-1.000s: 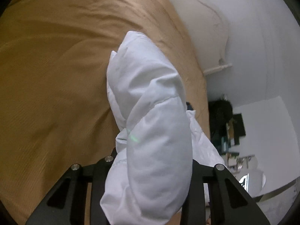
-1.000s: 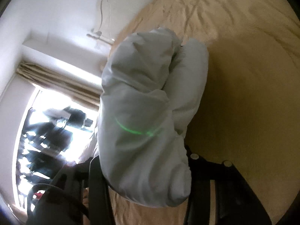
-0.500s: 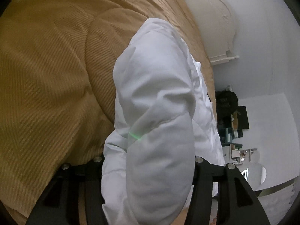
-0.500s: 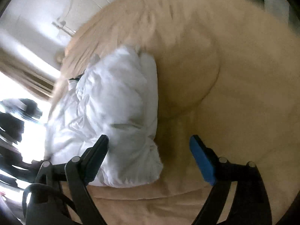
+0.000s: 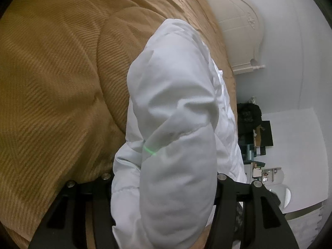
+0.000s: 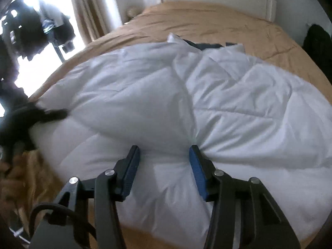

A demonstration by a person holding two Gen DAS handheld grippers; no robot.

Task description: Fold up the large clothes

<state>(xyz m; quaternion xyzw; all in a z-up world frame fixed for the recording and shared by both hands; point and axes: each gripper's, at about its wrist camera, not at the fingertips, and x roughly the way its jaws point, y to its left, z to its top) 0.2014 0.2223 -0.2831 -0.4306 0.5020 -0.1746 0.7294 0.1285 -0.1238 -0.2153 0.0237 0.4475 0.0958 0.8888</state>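
One white padded jacket lies on the bed. Left gripper grips a puffy sleeve. Right gripper is closing on its hem bulge. Soft, light, slippery; best pinched at seams.

Tan bedspread, white headboard, curtain
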